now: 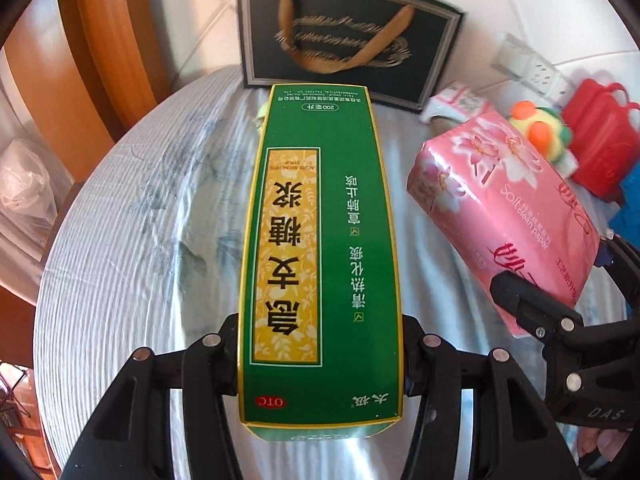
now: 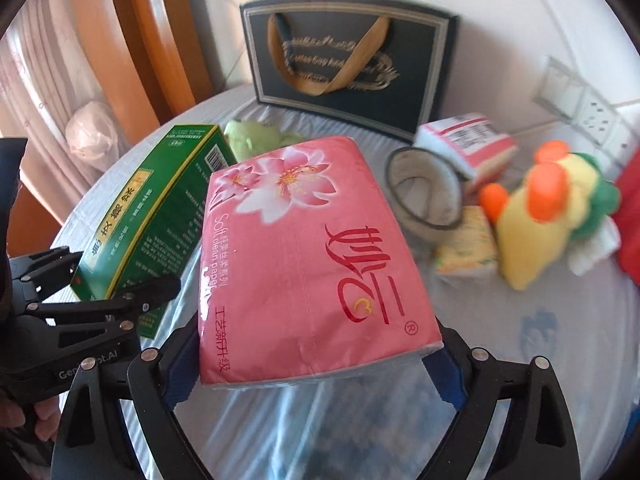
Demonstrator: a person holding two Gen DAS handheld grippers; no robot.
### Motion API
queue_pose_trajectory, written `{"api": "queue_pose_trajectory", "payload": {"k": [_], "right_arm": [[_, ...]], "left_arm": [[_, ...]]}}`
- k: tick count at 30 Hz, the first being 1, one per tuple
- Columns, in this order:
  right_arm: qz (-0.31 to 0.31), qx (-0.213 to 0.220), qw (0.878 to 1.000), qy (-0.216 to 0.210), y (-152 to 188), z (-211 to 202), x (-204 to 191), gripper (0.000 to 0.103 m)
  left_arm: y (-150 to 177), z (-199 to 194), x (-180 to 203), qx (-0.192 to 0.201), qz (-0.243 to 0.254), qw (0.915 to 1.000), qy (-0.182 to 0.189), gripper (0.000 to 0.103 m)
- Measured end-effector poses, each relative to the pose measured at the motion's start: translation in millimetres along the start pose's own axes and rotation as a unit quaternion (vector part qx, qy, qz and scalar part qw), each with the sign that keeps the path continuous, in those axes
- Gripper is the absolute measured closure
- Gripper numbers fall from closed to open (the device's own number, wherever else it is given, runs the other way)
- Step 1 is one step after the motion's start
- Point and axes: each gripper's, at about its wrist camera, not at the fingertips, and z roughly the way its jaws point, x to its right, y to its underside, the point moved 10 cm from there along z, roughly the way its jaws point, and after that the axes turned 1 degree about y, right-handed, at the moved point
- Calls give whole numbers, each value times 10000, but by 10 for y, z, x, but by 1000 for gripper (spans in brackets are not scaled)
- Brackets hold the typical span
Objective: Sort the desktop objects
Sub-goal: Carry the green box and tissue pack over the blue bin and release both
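My left gripper (image 1: 320, 344) is shut on a long green medicine box (image 1: 320, 240) with a yellow label, held above the round table (image 1: 120, 240). The box also shows in the right wrist view (image 2: 152, 216), with the left gripper (image 2: 100, 296) around its near end. My right gripper (image 2: 316, 344) is shut on a pink tissue pack (image 2: 308, 256), held above the table. In the left wrist view the pack (image 1: 500, 208) hangs at the right, with the right gripper (image 1: 560, 328) at its near end.
A dark gift bag (image 2: 344, 60) with gold handles stands at the table's back. A yellow plush toy (image 2: 548, 208), a tape roll (image 2: 424, 192), small tissue packets (image 2: 468, 144), a green plush (image 2: 248, 136) and a red bag (image 1: 600, 136) lie on the table. A wooden chair (image 2: 148, 40) stands behind left.
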Motion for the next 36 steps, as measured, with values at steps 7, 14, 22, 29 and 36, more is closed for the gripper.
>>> {"api": "queue_pose_trajectory", "payload": {"k": [7, 14, 22, 29, 36], "right_arm": [[337, 494, 9964, 606, 254, -1120, 328, 9], [929, 1229, 9788, 1350, 678, -2478, 815, 9], [1533, 1971, 9414, 2270, 1313, -3984, 1736, 9], [1884, 2385, 9063, 2937, 1898, -5050, 2680, 9], [2238, 2469, 8712, 3605, 2492, -5820, 3589, 9]], "left_arm": [[87, -847, 750, 549, 603, 9959, 393, 50], [279, -1700, 1764, 1133, 1377, 9798, 905, 50], [603, -2468, 3280, 1675, 2193, 9492, 1510, 50], [911, -2976, 4686, 2011, 2721, 9202, 1969, 50], [1255, -3323, 5950, 2089, 3160, 8972, 2269, 50]]}}
